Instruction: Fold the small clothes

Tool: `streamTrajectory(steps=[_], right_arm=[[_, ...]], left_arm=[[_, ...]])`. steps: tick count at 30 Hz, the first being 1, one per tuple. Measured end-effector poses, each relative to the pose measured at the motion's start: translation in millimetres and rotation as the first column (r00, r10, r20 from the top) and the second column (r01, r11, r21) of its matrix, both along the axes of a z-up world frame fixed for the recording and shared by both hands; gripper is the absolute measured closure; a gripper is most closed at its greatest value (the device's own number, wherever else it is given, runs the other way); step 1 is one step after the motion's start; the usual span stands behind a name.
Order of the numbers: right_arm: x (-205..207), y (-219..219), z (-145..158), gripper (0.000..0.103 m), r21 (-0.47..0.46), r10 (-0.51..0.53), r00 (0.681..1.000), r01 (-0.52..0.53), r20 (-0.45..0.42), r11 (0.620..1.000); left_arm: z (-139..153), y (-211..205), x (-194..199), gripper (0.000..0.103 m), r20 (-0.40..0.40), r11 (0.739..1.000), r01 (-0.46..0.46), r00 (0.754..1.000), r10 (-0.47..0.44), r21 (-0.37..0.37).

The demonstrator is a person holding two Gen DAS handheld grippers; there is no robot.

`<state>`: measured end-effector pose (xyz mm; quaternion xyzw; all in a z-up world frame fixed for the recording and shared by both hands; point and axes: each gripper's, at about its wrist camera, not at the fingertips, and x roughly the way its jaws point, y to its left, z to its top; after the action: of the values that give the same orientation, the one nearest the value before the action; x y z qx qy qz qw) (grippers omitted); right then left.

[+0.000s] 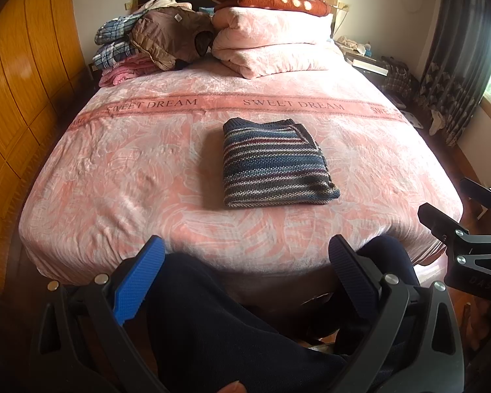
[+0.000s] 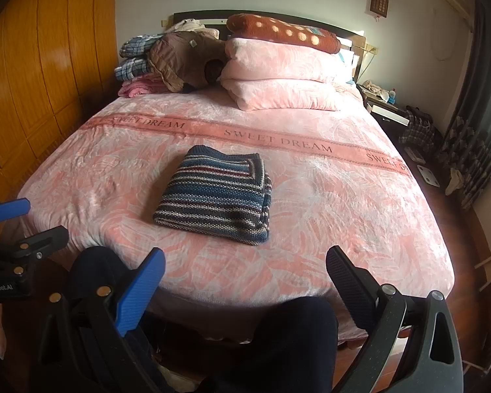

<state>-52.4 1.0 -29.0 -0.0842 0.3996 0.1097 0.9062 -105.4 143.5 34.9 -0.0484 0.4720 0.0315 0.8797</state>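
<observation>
Just one folded striped sweater.

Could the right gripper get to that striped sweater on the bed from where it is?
Probably yes. The right gripper is open and points toward the folded sweater, with only bare bedspread between them; nothing blocks the way.

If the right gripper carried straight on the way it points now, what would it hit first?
Probably the pink patterned bedspread near the foot of the bed; the open right gripper aims just short of the folded blue striped knitted sweater, which lies slightly left of that line. Depth is uncertain.
</observation>
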Motion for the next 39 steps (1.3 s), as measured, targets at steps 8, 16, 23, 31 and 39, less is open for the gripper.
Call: streamTrajectory(steps=[8, 16, 23, 31, 39], right_arm=[[0.9, -1.5, -0.5, 0.004, 0.001, 0.000, 1.000, 0.000, -0.001, 1.000], [1.3, -1.8, -1.0, 0.004, 0.002, 0.000, 1.000, 0.000, -0.002, 1.000], [0.6, -1.9, -1.0, 0.004, 0.001, -0.001, 1.000, 0.001, -0.002, 1.000], [0.1, -2.5, -4.3, 0.004, 0.005, 0.000, 1.000, 0.001, -0.005, 1.000], [0.9, 2.8, -5.8, 0.004, 0.007, 0.006, 1.000, -0.006, -0.011, 1.000]], left_arm=[[0.3, -0.4, -0.5, 0.003, 0.000, 1.000, -0.001, 1.000, 0.001, 0.001], [0.2, -1.0, -0.4, 0.003, 0.000, 1.000, 0.000, 1.000, 0.000, 0.002], [0.4, -2.1, -0.2, 0.003, 0.000, 1.000, -0.001, 1.000, 0.001, 0.001], [-1.5, -0.2, 0.1, 0.003, 0.000, 1.000, -0.001, 1.000, 0.001, 0.004], [-1.5, 0.0, 0.7, 0.003, 0.002, 1.000, 0.005, 1.000, -0.005, 0.004]])
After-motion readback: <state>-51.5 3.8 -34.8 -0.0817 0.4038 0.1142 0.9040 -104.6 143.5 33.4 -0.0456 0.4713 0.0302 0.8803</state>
